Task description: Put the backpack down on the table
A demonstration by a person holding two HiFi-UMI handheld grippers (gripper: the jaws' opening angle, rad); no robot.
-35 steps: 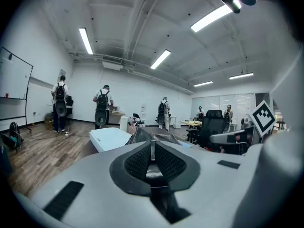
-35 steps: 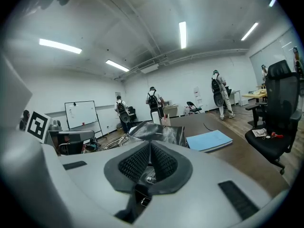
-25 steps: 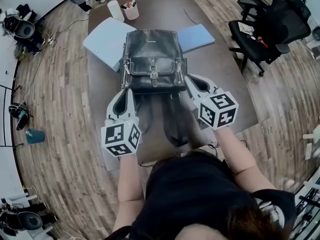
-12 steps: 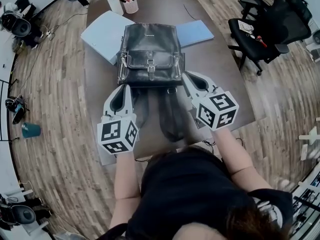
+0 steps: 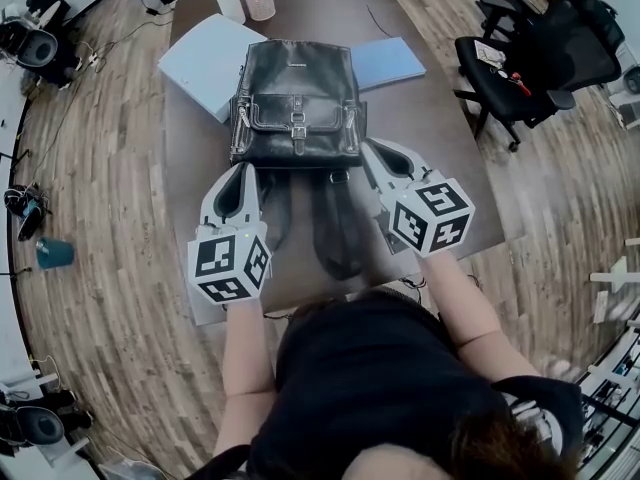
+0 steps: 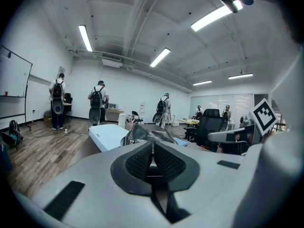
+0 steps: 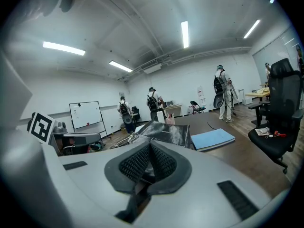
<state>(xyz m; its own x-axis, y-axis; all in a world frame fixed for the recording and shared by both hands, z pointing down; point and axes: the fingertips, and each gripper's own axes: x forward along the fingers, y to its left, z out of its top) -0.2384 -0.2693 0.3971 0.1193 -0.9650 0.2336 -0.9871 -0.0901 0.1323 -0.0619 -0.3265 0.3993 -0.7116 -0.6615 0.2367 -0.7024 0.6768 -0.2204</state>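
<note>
1. Head view: the black leather backpack [image 5: 297, 98] lies flat and front pocket up on the dark brown wooden table [image 5: 440, 148]. It overlaps a pale blue folder [image 5: 205, 63] and a darker blue folder [image 5: 392, 61]. Its two black shoulder straps [image 5: 338, 233] trail toward the person, so the top end points away.
2. The left gripper [image 5: 243, 173] and the right gripper [image 5: 372, 151] sit at the bag's two near corners, one on each side. I judge that this paired hold is meant to keep the load level.
3. Left gripper view: the jaws are pressed together at the tips, with the backpack [image 6: 142, 136] directly beyond them. I judge they are pinching its bottom edge.
4. Right gripper view: these jaws also meet at the tips, right against the backpack [image 7: 166, 133], probably nipping the other corner.
5. The table seems to carry the bag's whole weight, so the only step left is likely to be letting go.
</note>
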